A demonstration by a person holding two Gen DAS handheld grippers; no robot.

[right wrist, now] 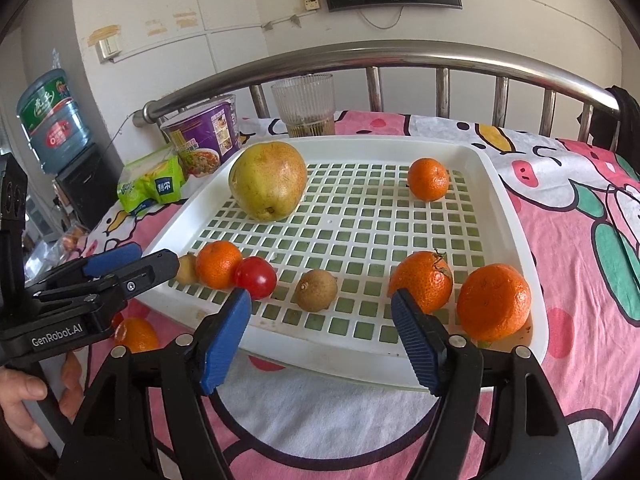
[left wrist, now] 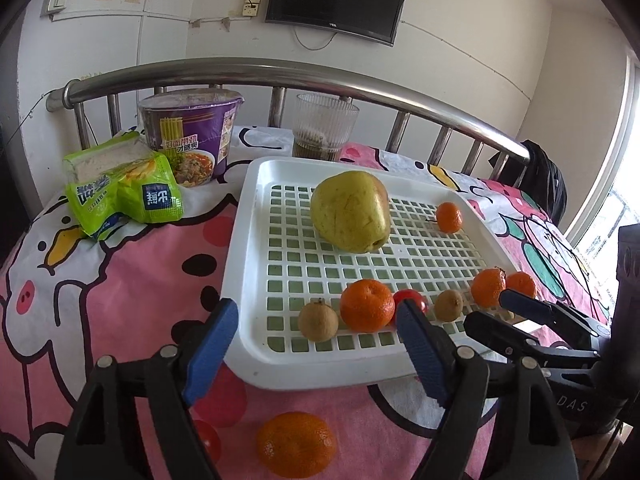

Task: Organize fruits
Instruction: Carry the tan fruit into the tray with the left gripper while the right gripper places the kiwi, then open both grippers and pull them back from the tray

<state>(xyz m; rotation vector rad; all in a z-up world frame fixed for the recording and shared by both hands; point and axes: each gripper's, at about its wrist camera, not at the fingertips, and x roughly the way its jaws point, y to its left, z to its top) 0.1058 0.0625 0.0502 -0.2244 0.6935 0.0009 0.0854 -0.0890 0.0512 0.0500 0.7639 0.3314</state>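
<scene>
While my left gripper [left wrist: 316,346] stands open and empty over the near-left corner of the white tray [left wrist: 246,216], its wrist view shows the work part done: a yellow-green pear [left wrist: 350,212] sits toward the back of the tray, a small mandarin [left wrist: 449,217] to its right, and along the near rim a brown longan [left wrist: 318,319], an orange mandarin [left wrist: 367,305], a cherry tomato [left wrist: 412,298] half hidden behind my right-hand pad, a second longan [left wrist: 449,305] and two more mandarins. One loose mandarin [left wrist: 295,444] lies on the pink cloth [left wrist: 132,280] just below my fingers, outside the tray, with a red fruit [left wrist: 208,438] near it to the left, partly hidden by the gripper. From the right wrist view, my right gripper [right wrist: 320,336] is likewise open with nothing between the pads, poised at the tray's near edge; the left gripper shows at far left with the loose mandarin [right wrist: 136,334] beneath it. Judgement: step in hand is fetching the remaining fruit from the cloth. Next move, as I read it: lower the left gripper over the loose mandarin, close gently since it may roll, then lift it clear of the rim
</scene>
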